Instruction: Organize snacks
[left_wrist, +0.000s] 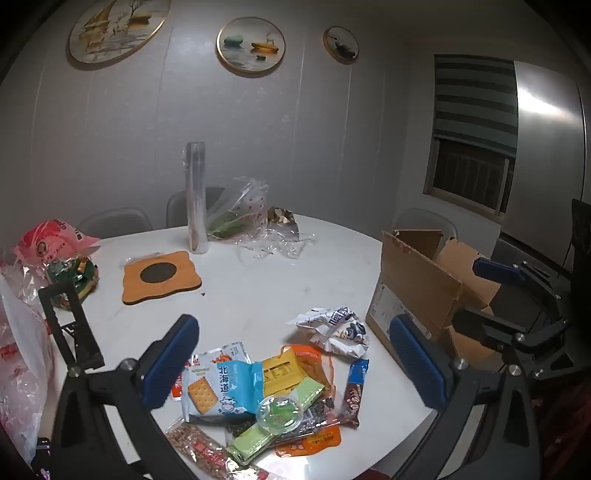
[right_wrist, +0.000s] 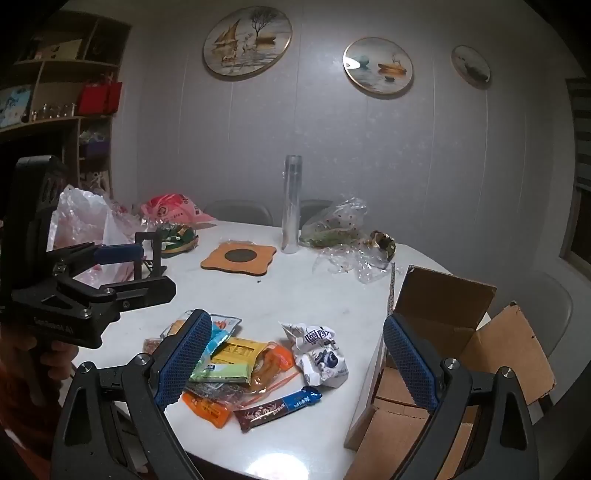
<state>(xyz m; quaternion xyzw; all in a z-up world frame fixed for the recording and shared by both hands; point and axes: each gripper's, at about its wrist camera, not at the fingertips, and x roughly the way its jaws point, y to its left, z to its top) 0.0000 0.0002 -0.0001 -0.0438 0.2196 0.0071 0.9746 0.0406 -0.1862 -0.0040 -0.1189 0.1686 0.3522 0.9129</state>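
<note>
A round white marble-look table (left_wrist: 258, 288) carries an open brown cardboard box (left_wrist: 417, 280) at its right edge. Beside it lies the heap of mixed snack packets (left_wrist: 266, 391). My left gripper (left_wrist: 295, 362) and right gripper (right_wrist: 295, 365) hover above that heap, jaws wide, empty.

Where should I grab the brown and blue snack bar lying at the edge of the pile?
Grip the brown and blue snack bar across its narrow middle, coming from above on the right. It lies flat, long and slim at the pile's near right edge, with bare white table beside it, so jaws set crosswise to its length should span it cleanly.
</note>
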